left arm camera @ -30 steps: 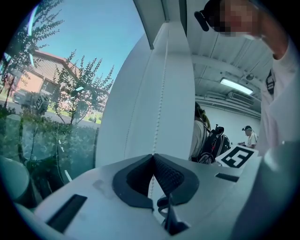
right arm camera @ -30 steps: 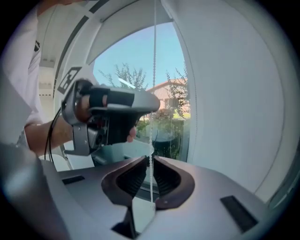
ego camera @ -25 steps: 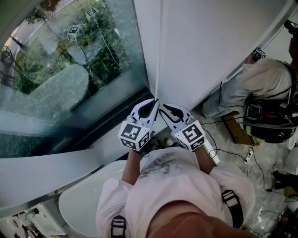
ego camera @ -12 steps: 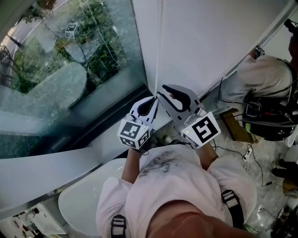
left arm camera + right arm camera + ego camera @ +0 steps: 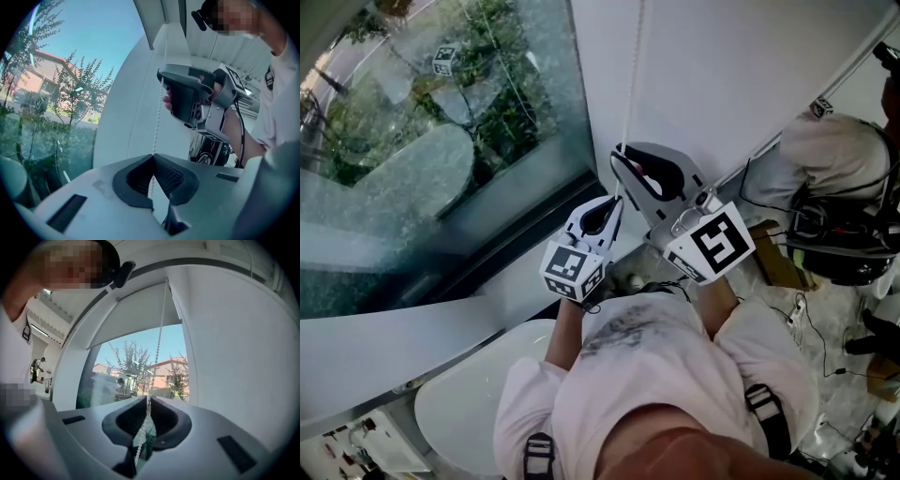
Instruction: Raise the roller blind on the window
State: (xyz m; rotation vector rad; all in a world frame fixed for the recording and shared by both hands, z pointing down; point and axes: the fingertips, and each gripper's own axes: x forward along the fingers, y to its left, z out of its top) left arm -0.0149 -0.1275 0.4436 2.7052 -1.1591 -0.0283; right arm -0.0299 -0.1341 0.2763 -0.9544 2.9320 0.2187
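I'm working the raise hand over hand on the bead chain [image 5: 632,84], which is hanging down the window's [image 5: 441,131] right edge, against the white wall beside the glass. The left gripper [image 5: 153,159] is pinching the chain low down, jaws pressed together on it. The right gripper [image 5: 148,401] is sitting higher on the same strand, its jaws closed around the beads with only a sliver of gap showing. The roller blind [image 5: 136,317] is hanging with its bottom edge high on the window, so I'm judging the raise well along.

Next I'm expecting a straight downward pull with the right gripper while the left lets go and takes a fresh hold. The pull must follow the chain's line, or the beads may slip.

Another person [image 5: 825,159] is crouching at the right, and cables [image 5: 811,323] are trailing across the floor.
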